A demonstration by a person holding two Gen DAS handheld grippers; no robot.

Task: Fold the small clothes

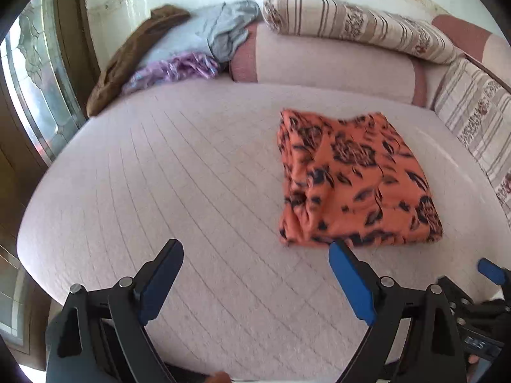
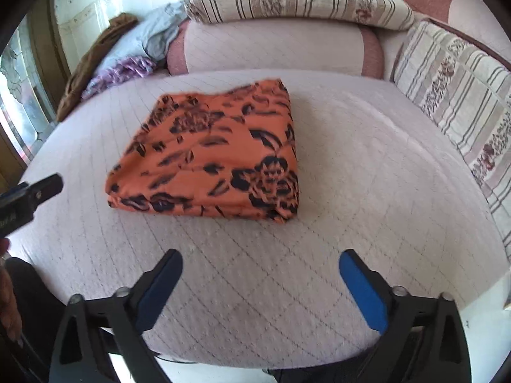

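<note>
Now the folded orange cloth with black flowers [image 2: 207, 153] lies on the quilted pale mattress [image 2: 351, 166], just beyond both wide-open, empty claws: left gripper [image 1: 255, 255], right gripper [image 2: 262, 261].

No readable text here

We spot pale marks on the right gripper's [image 1: 493, 274] dark body at the left wrist view's lower right edge, but they're too blurred for us to read.
</note>
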